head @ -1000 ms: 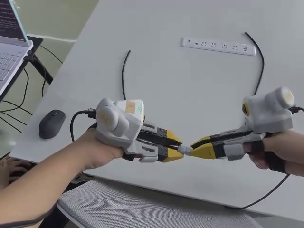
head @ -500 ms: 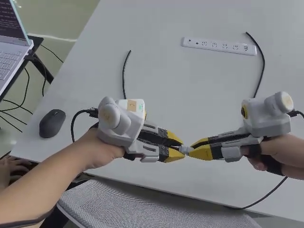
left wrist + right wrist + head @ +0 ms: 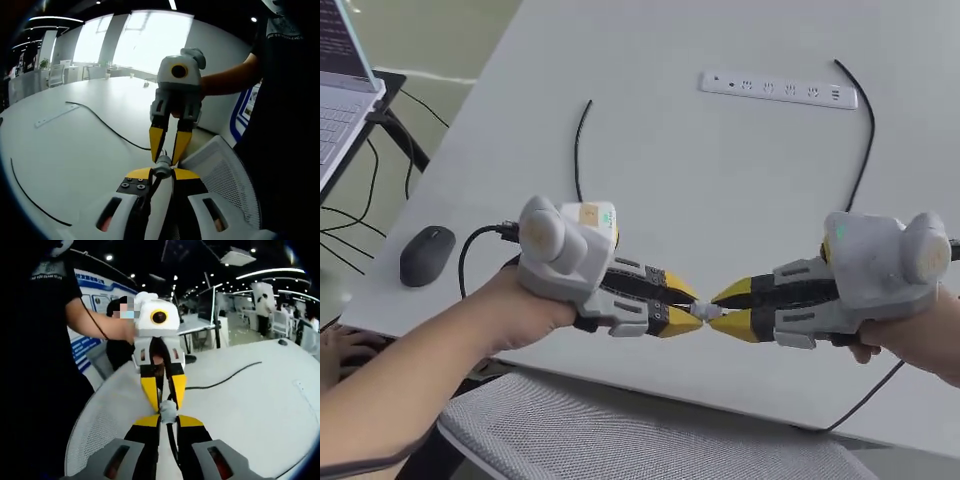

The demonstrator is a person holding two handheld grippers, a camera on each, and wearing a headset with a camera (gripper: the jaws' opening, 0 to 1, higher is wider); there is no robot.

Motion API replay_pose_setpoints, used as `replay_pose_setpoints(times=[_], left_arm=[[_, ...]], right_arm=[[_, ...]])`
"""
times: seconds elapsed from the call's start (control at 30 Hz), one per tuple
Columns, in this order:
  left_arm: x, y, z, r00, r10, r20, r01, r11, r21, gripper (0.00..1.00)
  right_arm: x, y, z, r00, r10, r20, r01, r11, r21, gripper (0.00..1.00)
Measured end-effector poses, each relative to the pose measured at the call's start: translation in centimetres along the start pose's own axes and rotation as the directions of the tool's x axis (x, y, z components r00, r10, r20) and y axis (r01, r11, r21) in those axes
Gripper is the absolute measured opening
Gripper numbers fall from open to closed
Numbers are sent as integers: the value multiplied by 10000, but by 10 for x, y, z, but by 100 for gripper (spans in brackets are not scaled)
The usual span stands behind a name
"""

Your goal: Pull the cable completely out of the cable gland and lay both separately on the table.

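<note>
gland: rounded, pale grey plastic | thin black cable threaded through | left claw, right claw both clamped on it

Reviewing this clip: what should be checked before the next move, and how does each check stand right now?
1. Cable free of cable gland: not ok, it runs from the gland back between both grippers' jaws.
2. Left gripper has a firm hold: cannot tell.
3. Right gripper has a firm hold: cannot tell.
4. Grippers tip to tip, in line for a straight pull: ok.
5. Bare table for laying parts down: ok; power strip lies far off.
</note>
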State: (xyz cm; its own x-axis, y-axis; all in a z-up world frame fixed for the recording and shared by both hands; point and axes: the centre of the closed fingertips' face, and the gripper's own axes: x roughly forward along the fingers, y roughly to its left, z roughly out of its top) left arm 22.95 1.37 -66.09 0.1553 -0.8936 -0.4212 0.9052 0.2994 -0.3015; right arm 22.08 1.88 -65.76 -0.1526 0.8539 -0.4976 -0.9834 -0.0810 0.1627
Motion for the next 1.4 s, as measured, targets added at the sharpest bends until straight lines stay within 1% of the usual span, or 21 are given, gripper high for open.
replay_pose_setpoints(times=[0.07, 0.1, 0.13, 0.2, 0.23, 0.27, 0.3, 0.43, 0.57, 0.83, 0.9, 0.93, 1.03, 1.17, 1.27, 1.33, 1.4], left_arm=[[0, 0, 0, 10000, -41, 12, 41, 10000, -73, 15], [0, 0, 0, 10000, -56, 16, 56, 9999, -100, 15], [-1, 0, 0, 10000, -62, 41, 63, 9998, -204, 15], [-1, 0, -1, 9999, -114, 43, 116, 9989, -453, 15], [-1, 0, -1, 9999, -110, 45, 112, 9988, -470, 15], [-1, 0, -1, 9999, -101, 51, 103, 9991, -415, 15], [-1, 1, -2, 9999, -105, 45, 107, 9987, -492, 15], [-1, 1, -2, 10000, -74, 46, 77, 9979, -644, 15], [-2, 3, -1, 9999, -21, 124, 31, 9971, -754, 15], [-2, 2, 2, 9999, 30, 152, -20, 9978, -658, 15], [-3, 2, 3, 9999, 27, 167, -16, 9979, -644, 15], [-3, 2, 3, 9998, 21, 174, -9, 9979, -643, 15], [-4, 1, 4, 9998, 0, 223, 14, 9980, -632, 15], [-4, 0, 6, 9996, -54, 278, 68, 9987, -508, 15], [-4, 1, 6, 9996, -102, 271, 112, 9993, -353, 15], [-5, 1, 5, 9996, -109, 242, 115, 9996, -251, 15], [-7, 1, 3, 9998, -120, 131, 121, 9999, -96, 15]], right_arm=[[1, 1, 0, 9997, -163, -194, 151, 9980, -610, 7], [1, 1, 0, 9993, -247, -284, 226, 9970, -734, 7], [2, 1, 0, 9982, -429, -427, 372, 9911, -1275, 7], [3, 0, -2, 9952, -615, -763, 457, 9798, -1946, 7], [3, 0, -3, 9944, -678, -816, 499, 9778, -2036, 7], [4, -1, -3, 9925, -803, -924, 573, 9716, -2296, 7], [5, -1, -4, 9912, -868, -1001, 602, 9681, -2431, 7], [6, -3, -5, 9880, -1061, -1127, 730, 9615, -2649, 7], [6, -6, -5, 9853, -1261, -1148, 919, 9598, -2653, 7], [6, -10, -6, 9839, -1368, -1154, 1048, 9632, -2476, 8], [6, -11, -5, 9839, -1373, -1144, 1067, 9648, -2402, 8], [6, -11, -5, 9842, -1364, -1130, 1090, 9693, -2203, 8], [7, -12, -3, 9847, -1370, -1080, 1140, 9740, -1960, 8], [9, -11, 0, 9850, -1421, -975, 1234, 9765, -1764, 10], [10, -13, -1, 9797, -1677, -1098, 1497, 9764, -1555, 15], [10, -14, 0, 9779, -1790, -1083, 1619, 9753, -1504, 15], [9, -14, 1, 9757, -1932, -1035, 1798, 9756, -1261, 15]])
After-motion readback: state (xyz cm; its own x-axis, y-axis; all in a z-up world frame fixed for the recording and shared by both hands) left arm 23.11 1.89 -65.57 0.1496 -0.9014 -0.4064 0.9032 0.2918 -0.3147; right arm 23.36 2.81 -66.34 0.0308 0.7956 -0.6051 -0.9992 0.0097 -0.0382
